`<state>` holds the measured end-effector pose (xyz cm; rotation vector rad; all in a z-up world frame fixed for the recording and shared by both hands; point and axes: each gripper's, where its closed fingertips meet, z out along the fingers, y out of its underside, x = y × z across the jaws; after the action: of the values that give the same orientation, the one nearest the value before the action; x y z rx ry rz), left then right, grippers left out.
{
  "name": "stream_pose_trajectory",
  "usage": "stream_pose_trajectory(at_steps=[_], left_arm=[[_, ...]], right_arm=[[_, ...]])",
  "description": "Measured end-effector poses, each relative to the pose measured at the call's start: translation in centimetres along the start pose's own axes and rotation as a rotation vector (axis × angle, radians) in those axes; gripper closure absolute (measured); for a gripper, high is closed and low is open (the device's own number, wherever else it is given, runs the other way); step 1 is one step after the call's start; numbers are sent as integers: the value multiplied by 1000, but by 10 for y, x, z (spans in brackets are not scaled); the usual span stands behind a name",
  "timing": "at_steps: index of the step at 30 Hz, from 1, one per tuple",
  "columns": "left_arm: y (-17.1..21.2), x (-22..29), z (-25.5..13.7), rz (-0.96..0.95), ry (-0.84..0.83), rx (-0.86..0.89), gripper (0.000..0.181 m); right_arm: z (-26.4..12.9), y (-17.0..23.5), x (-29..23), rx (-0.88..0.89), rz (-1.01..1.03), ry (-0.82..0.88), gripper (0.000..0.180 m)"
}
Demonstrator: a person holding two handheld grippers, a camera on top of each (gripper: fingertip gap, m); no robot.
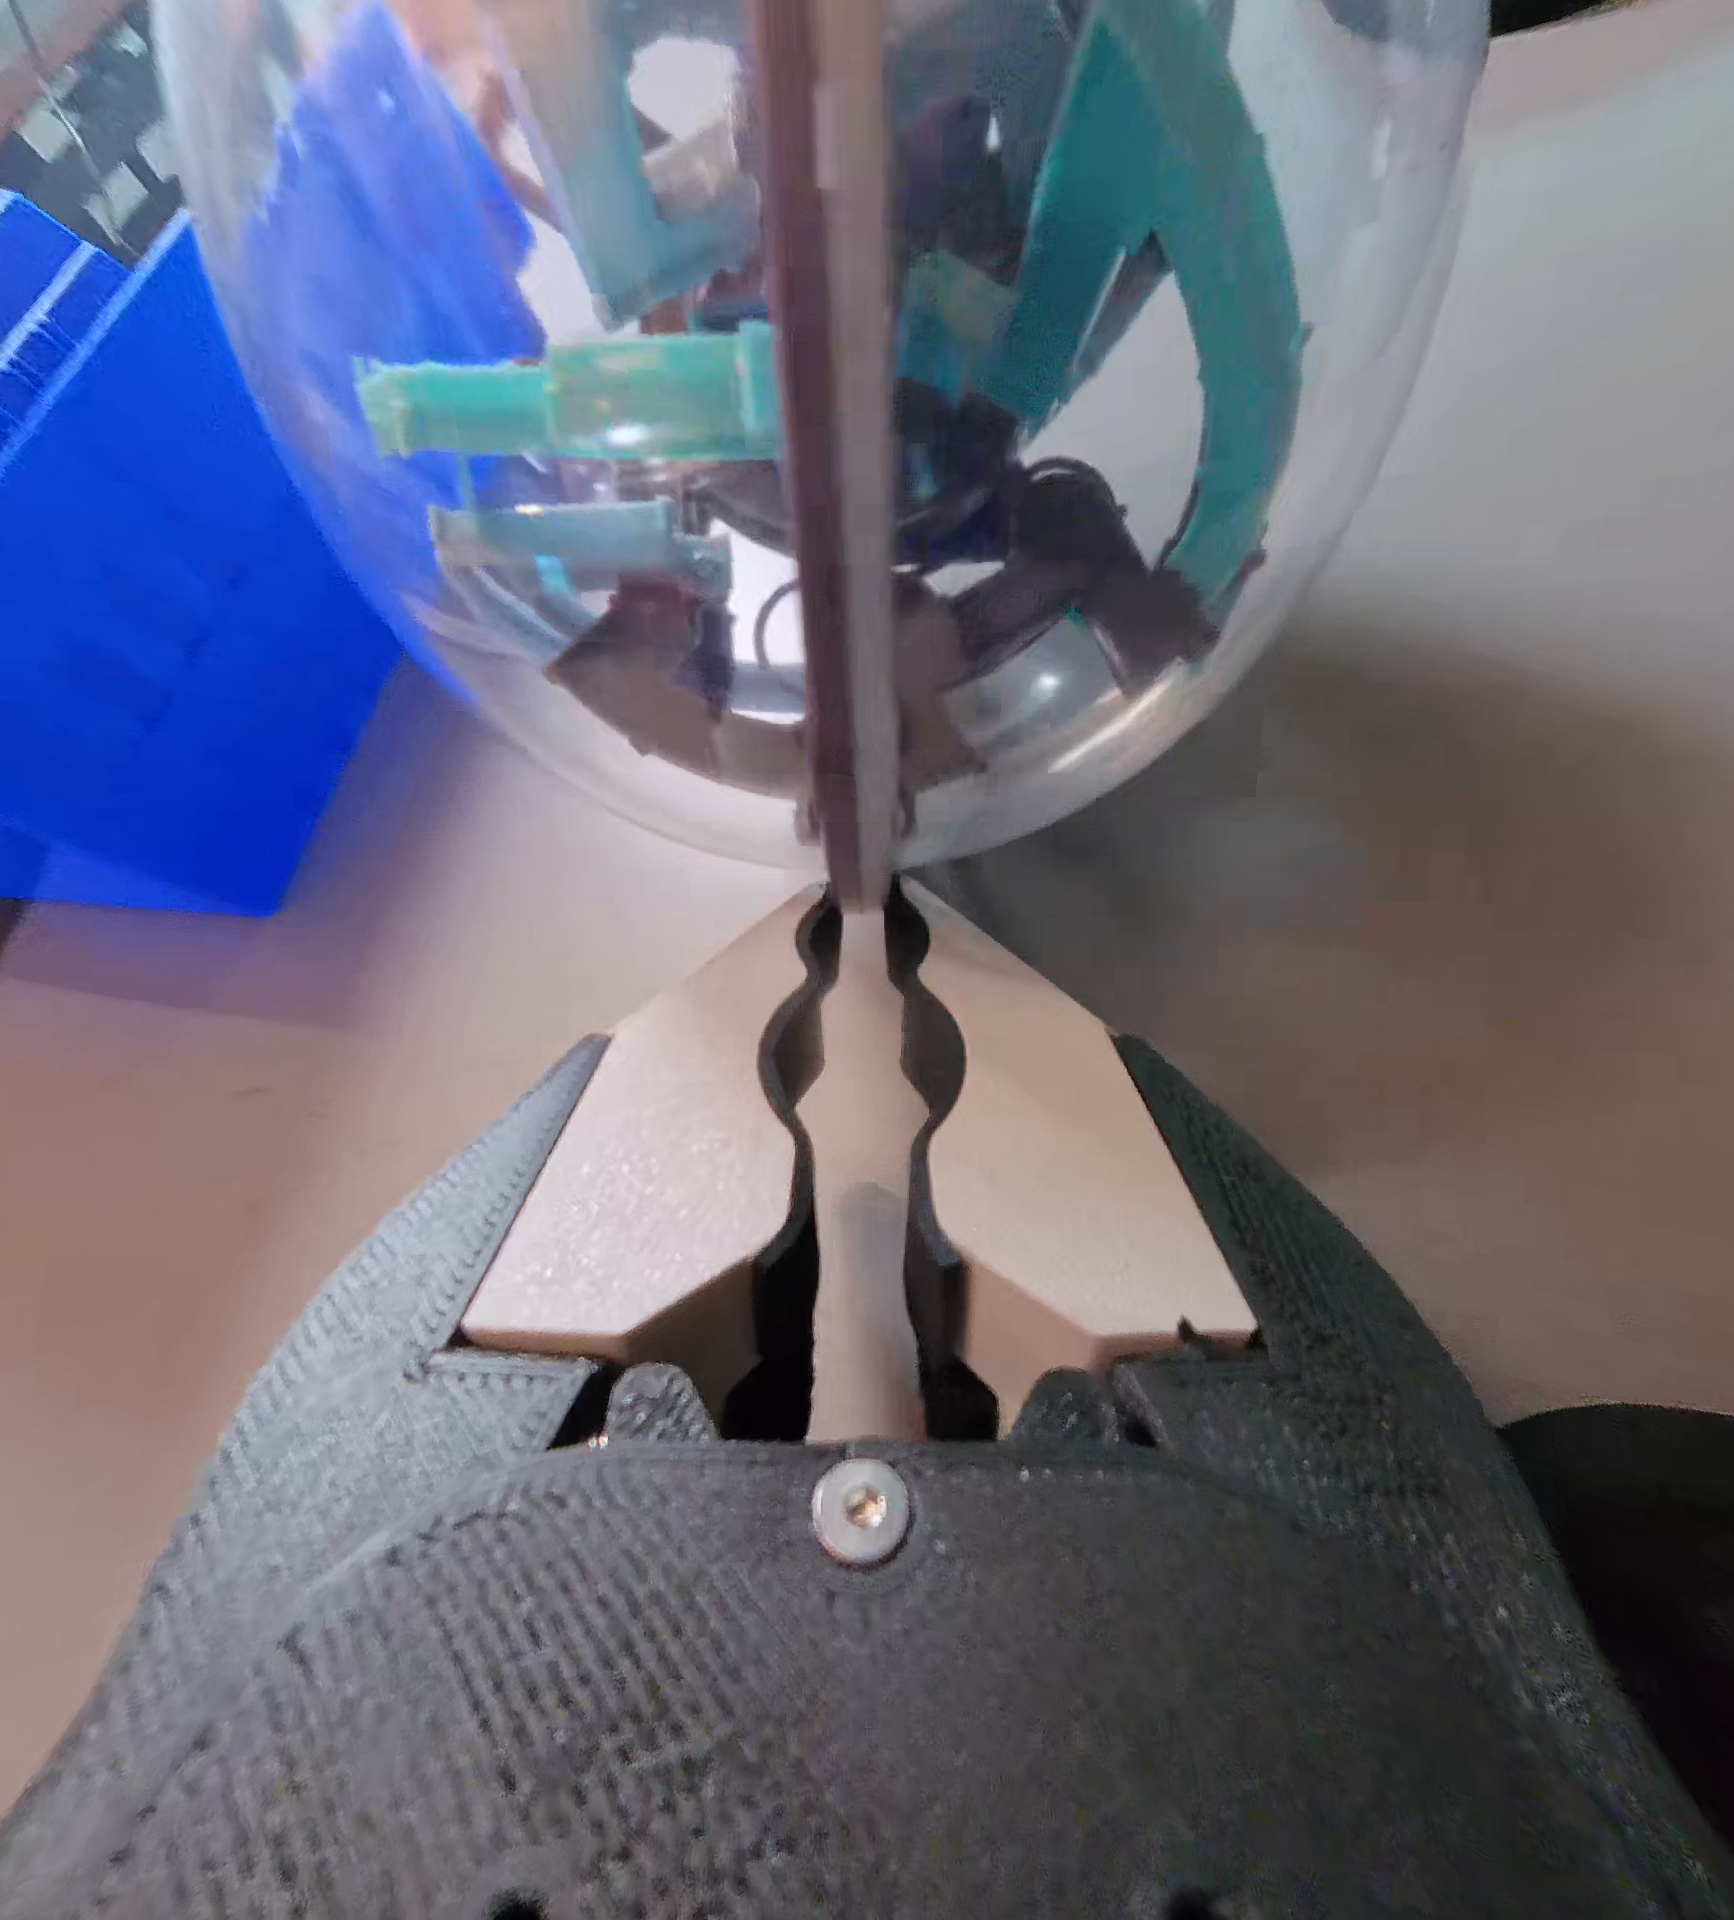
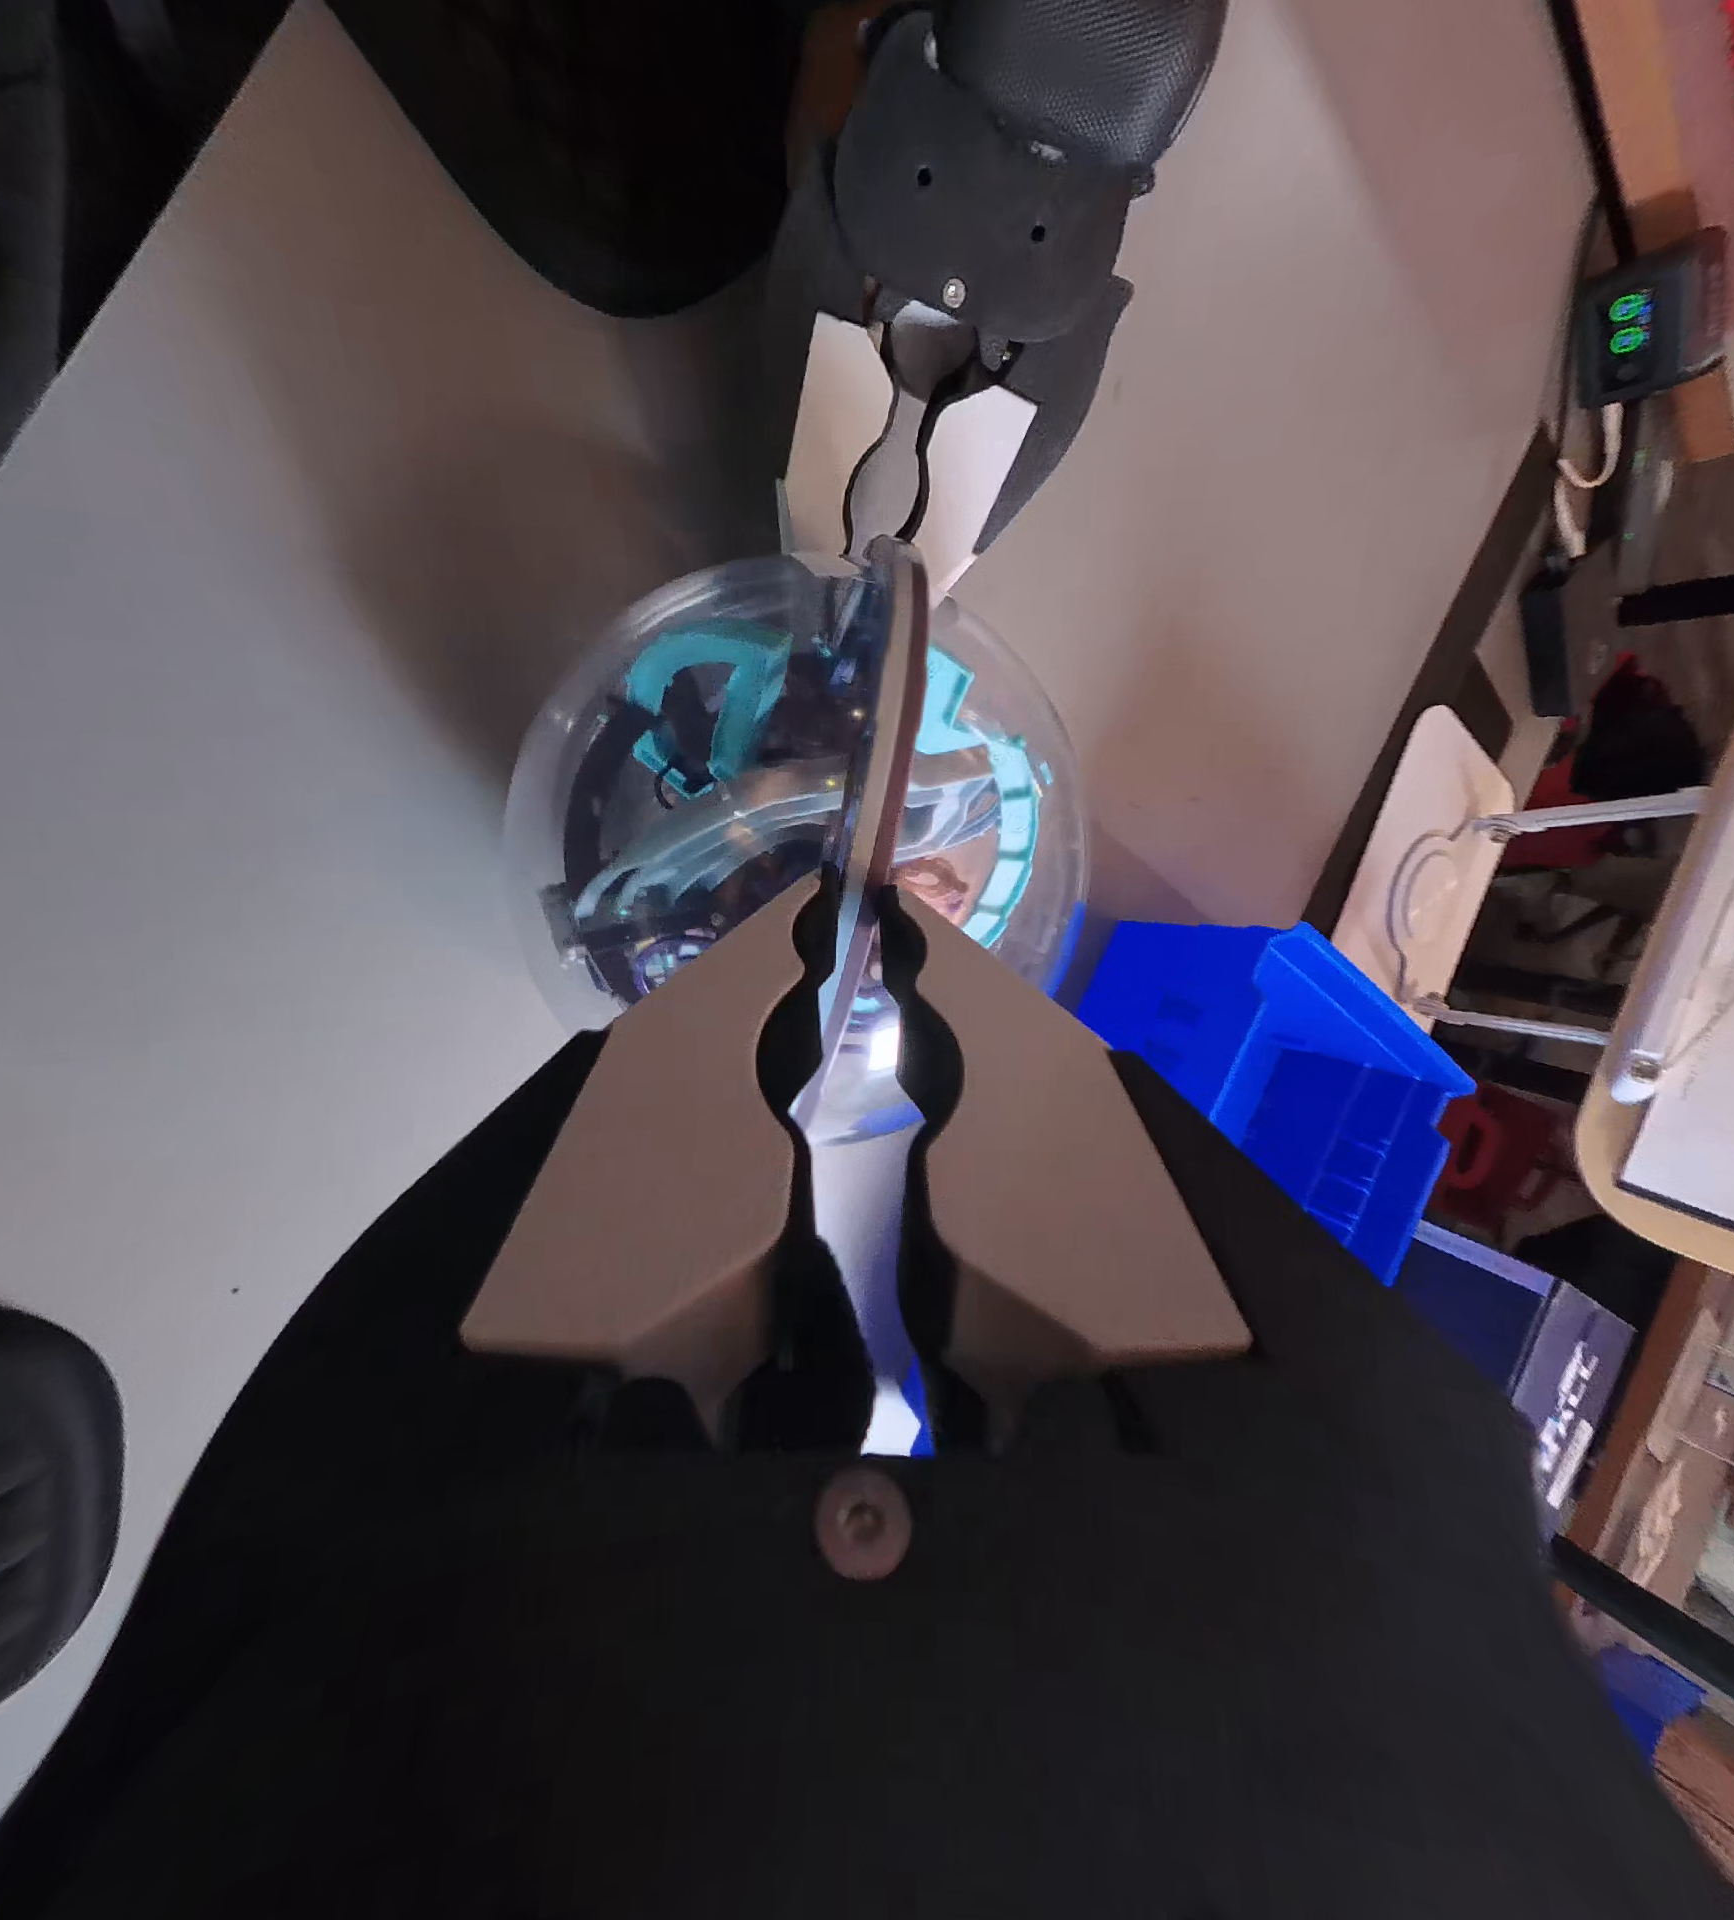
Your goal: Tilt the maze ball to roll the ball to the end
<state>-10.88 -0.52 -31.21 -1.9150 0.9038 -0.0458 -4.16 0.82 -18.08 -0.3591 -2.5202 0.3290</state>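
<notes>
Maze ball [image 2: 738, 790], clear sphere, teal tracks inside.
Left gripper [image 1: 858, 909] and right gripper [image 2: 858, 894]: jaws clenched on its rim at opposite sides, above bench [image 2: 219, 727]; blue bin [image 2: 1341, 1070] near.

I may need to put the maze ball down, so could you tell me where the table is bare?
The table is bare on the side of the maze ball away from the blue bin, out to its edge. It is crowded beside the bin. Both the left gripper and the right gripper clamp the ball's rim.
</notes>
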Motion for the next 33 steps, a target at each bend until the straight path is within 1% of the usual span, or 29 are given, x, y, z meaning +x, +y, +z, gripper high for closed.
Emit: stream_pose_trajectory(at_steps=[6,9,12,17,24,29,33], left_arm=[[-9,-17,-7,116,-127,26,173],[-23,-41,-22,188,-217,45,174],[-51,-72,-49,248,-312,78,174],[-108,-111,-96,415,-446,67,175],[-187,-139,-154,631,-555,-20,175],[-228,-143,-176,757,-561,-129,175],[-243,-140,-177,814,-529,-217,175]], right_arm=[[-10,3,-2,41,-24,166,174],[-23,4,8,58,-28,275,174],[-45,3,24,90,-27,402,173],[-89,-3,53,146,-52,604,174],[-141,-11,76,257,-82,844,174],[-159,-9,80,333,-64,965,174],[-160,-3,73,393,-19,1015,174]])
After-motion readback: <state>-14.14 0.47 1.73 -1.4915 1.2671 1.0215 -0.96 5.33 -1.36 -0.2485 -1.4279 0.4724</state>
